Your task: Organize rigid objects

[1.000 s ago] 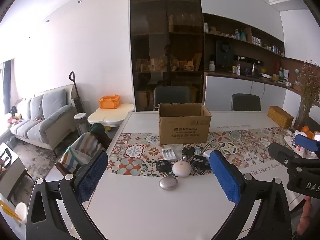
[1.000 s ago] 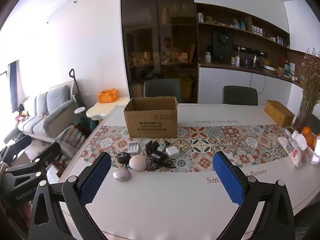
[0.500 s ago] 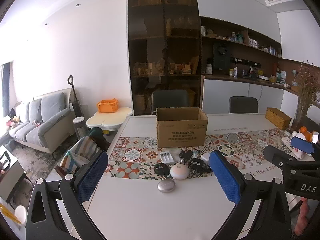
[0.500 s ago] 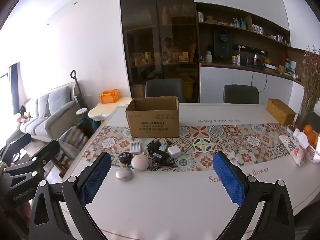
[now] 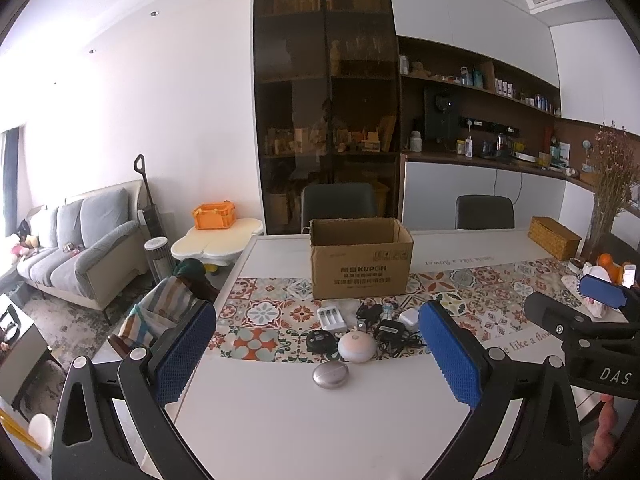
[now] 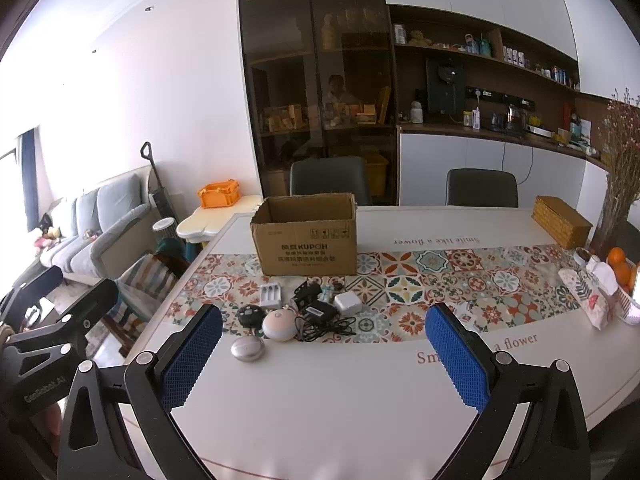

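An open cardboard box (image 5: 361, 258) (image 6: 306, 236) stands on the patterned runner. In front of it lies a cluster of small items: a white battery charger (image 5: 331, 319) (image 6: 270, 295), a black round device (image 5: 320, 339) (image 6: 250, 315), a pinkish white dome (image 5: 356, 347) (image 6: 279, 324), a silver oval case (image 5: 330, 375) (image 6: 247, 348), a black adapter with cable (image 5: 390, 332) (image 6: 320, 314) and a white plug cube (image 5: 409, 316) (image 6: 347, 302). My left gripper (image 5: 318, 354) is open and empty, short of the cluster. My right gripper (image 6: 324, 354) is open and empty, nearer the table's front edge.
A wicker box (image 6: 562, 222), dried flowers (image 6: 618, 152), oranges (image 6: 618, 264) and a patterned pouch (image 6: 588, 298) sit at the table's right end. Two dark chairs (image 6: 328, 180) stand behind the table. A striped chair (image 5: 160, 312) and sofa (image 5: 76, 236) are on the left.
Both cameras have tilted up and drawn back slightly, so the box and cluster sit a little lower and farther in view. Both grippers stay open and empty.
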A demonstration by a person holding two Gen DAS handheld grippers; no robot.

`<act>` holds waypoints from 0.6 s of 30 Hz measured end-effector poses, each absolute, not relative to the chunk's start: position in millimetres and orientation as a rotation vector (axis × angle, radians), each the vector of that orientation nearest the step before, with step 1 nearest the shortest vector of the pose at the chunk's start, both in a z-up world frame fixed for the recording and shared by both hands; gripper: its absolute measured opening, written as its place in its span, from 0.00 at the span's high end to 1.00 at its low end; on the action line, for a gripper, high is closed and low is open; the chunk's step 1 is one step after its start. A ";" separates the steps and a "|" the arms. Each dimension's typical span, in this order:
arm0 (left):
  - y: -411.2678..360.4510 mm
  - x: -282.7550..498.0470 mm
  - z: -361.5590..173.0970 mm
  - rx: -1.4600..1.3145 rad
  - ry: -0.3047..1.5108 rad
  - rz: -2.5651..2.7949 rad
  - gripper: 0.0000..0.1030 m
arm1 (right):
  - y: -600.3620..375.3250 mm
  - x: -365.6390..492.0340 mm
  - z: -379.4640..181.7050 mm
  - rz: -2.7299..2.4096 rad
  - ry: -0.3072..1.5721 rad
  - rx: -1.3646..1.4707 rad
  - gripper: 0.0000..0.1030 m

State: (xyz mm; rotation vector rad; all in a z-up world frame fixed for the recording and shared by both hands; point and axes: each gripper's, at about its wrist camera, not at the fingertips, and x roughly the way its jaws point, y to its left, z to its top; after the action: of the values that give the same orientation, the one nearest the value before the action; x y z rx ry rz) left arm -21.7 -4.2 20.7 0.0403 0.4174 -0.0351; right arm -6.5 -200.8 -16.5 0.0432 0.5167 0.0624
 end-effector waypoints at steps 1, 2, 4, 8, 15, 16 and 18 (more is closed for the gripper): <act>-4.7 -22.2 20.3 0.041 0.417 -0.036 0.00 | -200.5 -6.2 -16.3 0.061 0.516 0.043 0.01; -4.7 -22.2 20.4 0.041 0.415 -0.034 0.00 | -200.0 -6.1 -16.4 0.060 0.516 0.043 0.01; -5.0 -23.3 20.6 0.042 0.415 -0.034 0.00 | -200.9 -6.3 -15.7 0.063 0.517 0.044 0.01; -5.2 -23.4 20.7 0.043 0.413 -0.032 0.00 | -200.6 -5.3 -16.5 0.061 0.520 0.045 0.01; -6.1 -23.7 19.9 0.042 0.413 -0.035 0.00 | -202.8 -5.2 -15.7 0.062 0.520 0.047 0.01; -6.2 -23.6 20.0 0.042 0.414 -0.035 0.00 | -203.5 -5.5 -15.6 0.063 0.520 0.049 0.01; -6.6 -23.9 19.8 0.042 0.412 -0.035 0.00 | -203.8 -5.5 -15.3 0.063 0.519 0.049 0.01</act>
State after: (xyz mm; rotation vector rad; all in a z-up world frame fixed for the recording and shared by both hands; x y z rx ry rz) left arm -23.9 -6.6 19.8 0.0420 0.4121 -0.0354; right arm -5.5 -203.8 -15.3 0.0490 0.5189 0.0632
